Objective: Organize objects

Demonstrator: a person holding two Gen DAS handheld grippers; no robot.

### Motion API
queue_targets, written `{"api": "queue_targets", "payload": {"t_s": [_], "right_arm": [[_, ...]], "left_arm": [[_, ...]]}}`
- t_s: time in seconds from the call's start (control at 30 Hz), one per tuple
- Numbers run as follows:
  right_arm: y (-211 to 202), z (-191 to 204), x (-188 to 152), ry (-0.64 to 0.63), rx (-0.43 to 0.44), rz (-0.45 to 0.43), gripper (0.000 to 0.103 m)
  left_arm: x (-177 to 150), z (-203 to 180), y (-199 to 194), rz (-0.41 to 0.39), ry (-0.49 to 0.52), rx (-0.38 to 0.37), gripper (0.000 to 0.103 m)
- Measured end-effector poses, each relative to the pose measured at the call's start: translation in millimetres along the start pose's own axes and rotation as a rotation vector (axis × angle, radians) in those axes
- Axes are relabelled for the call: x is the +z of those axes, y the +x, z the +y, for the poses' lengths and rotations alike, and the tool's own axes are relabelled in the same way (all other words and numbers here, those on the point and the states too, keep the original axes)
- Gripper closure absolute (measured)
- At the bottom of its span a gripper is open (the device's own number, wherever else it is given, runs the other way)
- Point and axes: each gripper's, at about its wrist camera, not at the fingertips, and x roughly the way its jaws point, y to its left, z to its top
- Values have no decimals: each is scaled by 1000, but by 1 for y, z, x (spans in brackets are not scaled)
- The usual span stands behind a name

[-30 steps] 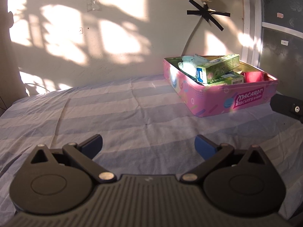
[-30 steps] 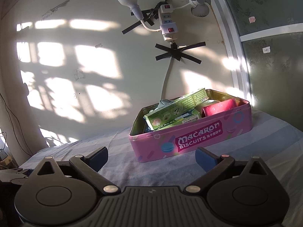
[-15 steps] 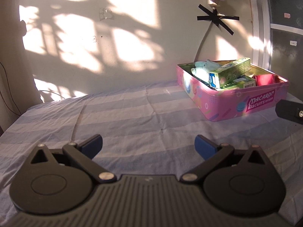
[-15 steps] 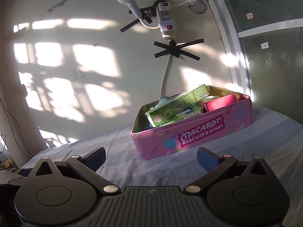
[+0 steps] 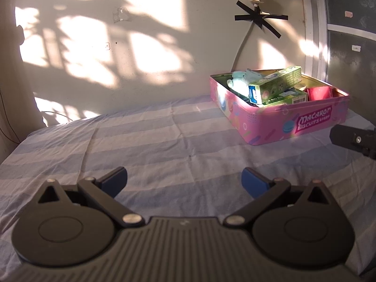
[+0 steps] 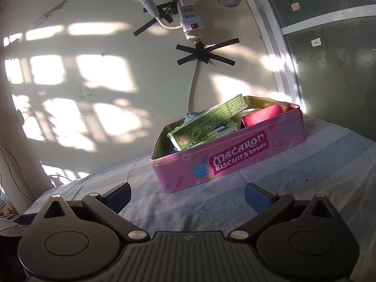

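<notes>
Two grippers, both spread wide and empty: left gripper (image 5: 184, 181) over bare striped sheet (image 5: 152, 141), right gripper (image 6: 188, 196) just short of the pink Macaron Biscuits tin (image 6: 237, 162). That tin's heaped; the long green carton (image 6: 209, 119) lies tilted above the rim. Nudge it carelessly and it probably slides out.

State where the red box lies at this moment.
The red box lies inside the pink biscuit tin, at its right end beside the green cartons; in the left wrist view it shows at the tin's far right.
</notes>
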Motion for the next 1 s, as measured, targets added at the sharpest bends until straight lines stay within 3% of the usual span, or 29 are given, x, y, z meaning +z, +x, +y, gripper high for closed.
{"api": "queue_targets", "payload": {"t_s": [0.6,1.0], "right_arm": [[0,-4,-1,16,-7,3,1],[4,-7,-5,23,-10,17,1]], "left_arm": [[-1,-11,1,14,31,-17,0],[-4,-13,5,40,4,-77,0]]}}
